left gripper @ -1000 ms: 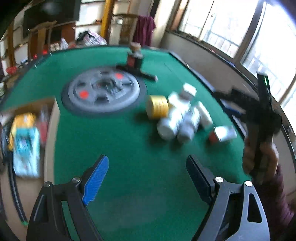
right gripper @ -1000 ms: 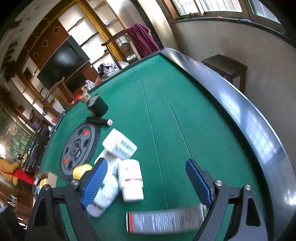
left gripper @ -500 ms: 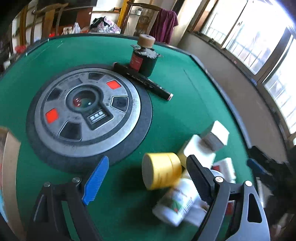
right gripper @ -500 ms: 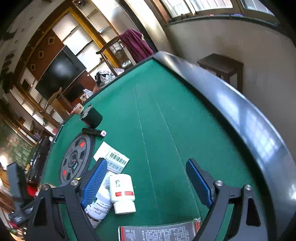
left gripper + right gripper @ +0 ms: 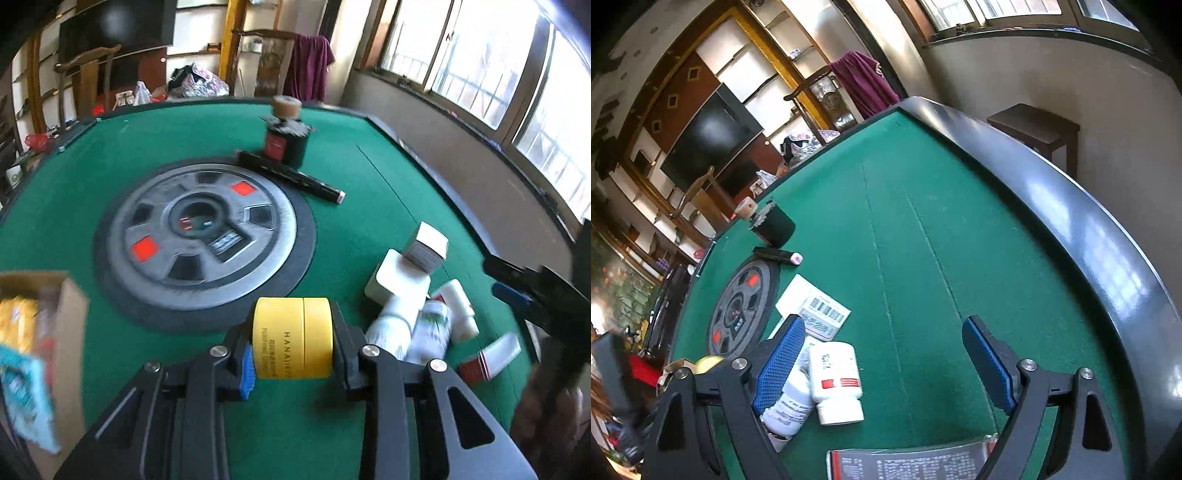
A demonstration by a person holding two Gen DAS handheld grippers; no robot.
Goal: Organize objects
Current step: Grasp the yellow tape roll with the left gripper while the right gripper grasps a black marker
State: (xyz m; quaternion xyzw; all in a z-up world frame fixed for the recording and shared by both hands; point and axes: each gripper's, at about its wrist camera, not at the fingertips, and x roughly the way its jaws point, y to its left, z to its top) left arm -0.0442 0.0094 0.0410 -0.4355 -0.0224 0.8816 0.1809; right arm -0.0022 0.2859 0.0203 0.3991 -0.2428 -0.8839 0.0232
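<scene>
My left gripper (image 5: 293, 347) is shut on a yellow round jar (image 5: 291, 338), held on its side just above the green table. To its right lies a heap of white pill bottles (image 5: 417, 325) and white boxes (image 5: 402, 280). My right gripper (image 5: 882, 362) is open and empty above the felt. A white bottle with a red label (image 5: 836, 382) lies just right of its left finger, with another bottle (image 5: 786, 406) behind that finger. A silver tube (image 5: 908, 461) lies at the bottom edge.
A grey round centre console (image 5: 201, 236) sits in the table (image 5: 369, 206). A black pen (image 5: 291, 177) and a dark jar (image 5: 286, 142) lie beyond it. An open cardboard box (image 5: 40, 332) with packets stands at the left. The raised black table rim (image 5: 1089, 236) runs along the right.
My left gripper moved forward and closed on the yellow jar, which lay free on the felt before. My right gripper stayed open and shifted only slightly.
</scene>
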